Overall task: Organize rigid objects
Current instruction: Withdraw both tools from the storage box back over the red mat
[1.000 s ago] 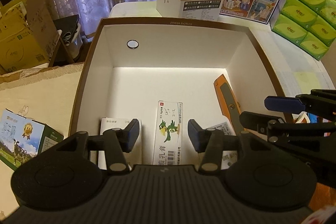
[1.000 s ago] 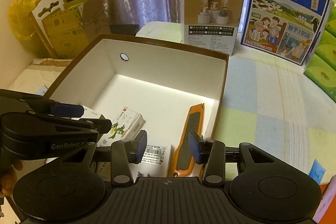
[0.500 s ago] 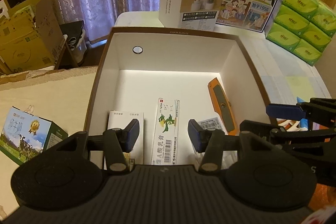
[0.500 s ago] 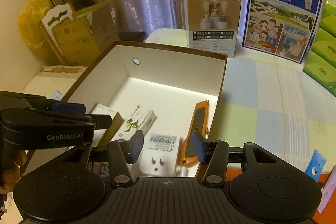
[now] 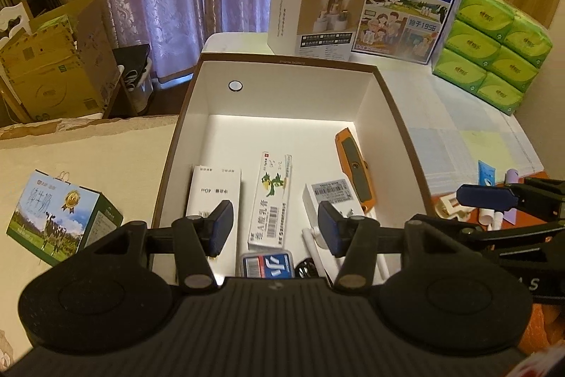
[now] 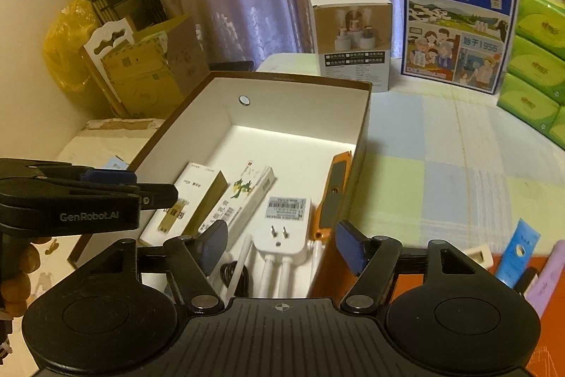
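An open brown box point(image 5: 286, 65) with a white inside lies ahead of both grippers. On its floor lie a white slim carton point(image 5: 215, 189), a carton with a green dragon point(image 5: 272, 196), a white plug adapter with antennas point(image 6: 286, 225), an orange utility knife point(image 5: 353, 165) and a small blue and red pack point(image 5: 268, 265). My left gripper point(image 5: 275, 227) hovers open over the near end, holding nothing. My right gripper point(image 6: 280, 246) hangs above the adapter; its jaws are opening and grip nothing. Each gripper shows at the edge of the other's view.
Behind the box stand a white humidifier carton point(image 5: 314, 16), a blue milk case point(image 5: 406, 2) and stacked green tissue packs point(image 5: 494, 45). A small milk carton point(image 5: 60, 218) sits left. A blue tube point(image 6: 519, 249) and purple item point(image 6: 547, 274) lie right. Cardboard boxes point(image 6: 148, 76) stand beyond the table.
Both grippers have drawn back and upward from the box, so more of its near contents show. The right jaws have spread wider, clear of the white adapter.
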{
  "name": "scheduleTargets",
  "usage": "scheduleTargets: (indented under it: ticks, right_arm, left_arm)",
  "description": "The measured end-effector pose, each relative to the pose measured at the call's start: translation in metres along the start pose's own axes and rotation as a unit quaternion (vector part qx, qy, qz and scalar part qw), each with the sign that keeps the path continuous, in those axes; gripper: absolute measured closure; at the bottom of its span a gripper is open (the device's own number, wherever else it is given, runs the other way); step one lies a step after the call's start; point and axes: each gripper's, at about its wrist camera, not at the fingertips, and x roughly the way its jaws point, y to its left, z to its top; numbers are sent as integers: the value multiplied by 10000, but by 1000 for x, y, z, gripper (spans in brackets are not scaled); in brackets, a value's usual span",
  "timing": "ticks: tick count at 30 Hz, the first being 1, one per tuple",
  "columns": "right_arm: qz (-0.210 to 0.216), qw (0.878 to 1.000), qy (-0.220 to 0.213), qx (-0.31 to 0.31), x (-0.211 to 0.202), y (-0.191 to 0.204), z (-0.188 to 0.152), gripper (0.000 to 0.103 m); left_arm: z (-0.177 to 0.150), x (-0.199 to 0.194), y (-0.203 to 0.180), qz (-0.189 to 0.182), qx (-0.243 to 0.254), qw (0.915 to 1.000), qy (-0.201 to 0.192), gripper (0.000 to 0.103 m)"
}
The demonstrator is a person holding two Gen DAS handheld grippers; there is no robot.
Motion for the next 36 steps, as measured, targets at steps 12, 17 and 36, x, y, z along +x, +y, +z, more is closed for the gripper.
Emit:
scheduleTargets:
  ticks: [12,17,36]
  right_arm:
    - [90,9999,-82,21,-33,-3,-22,35]
    - [172,9998,-58,-7,-44,-7,-35,35]
    - [539,9982,271,-44,-84,-53,-77,35]
  left_arm:
    - [-26,-35,-18,-10,-22,10000,-94,54]
    - [-41,-46,-31,-13,-36,10000,-87,54]
    - [-83,-70,-92,59,-197,9997,97,54]
